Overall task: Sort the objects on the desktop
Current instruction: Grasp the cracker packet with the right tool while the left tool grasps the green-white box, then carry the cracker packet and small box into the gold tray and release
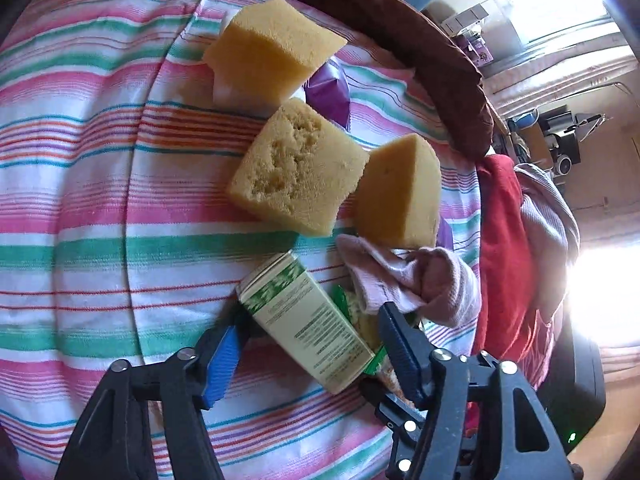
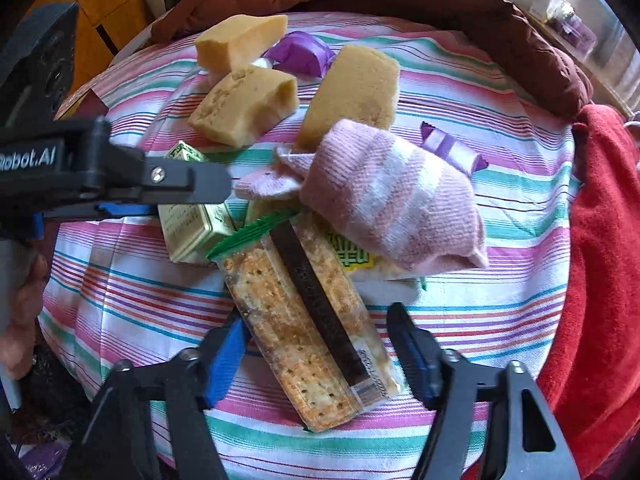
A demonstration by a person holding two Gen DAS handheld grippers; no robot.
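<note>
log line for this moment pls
sorting | left gripper: jaws around green box, grip unclear | right gripper: jaws open around cracker pack

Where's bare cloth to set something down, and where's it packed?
Free: the striped cloth left of the sponges and green box in the left wrist view. Packed: the cluster of sponges, pink sock, cracker pack and purple wrappers, overlapping or touching.

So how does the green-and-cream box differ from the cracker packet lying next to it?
The green-and-cream box is opaque printed card; the cracker packet is clear wrap showing the crackers. The box is shorter and blockier, the packet long and flat. The box sits between the left hand-held gripper's fingers, the packet between the right hand-held gripper's. The pink sock overlaps the packet's far end. Both lie on the striped cloth.
</note>
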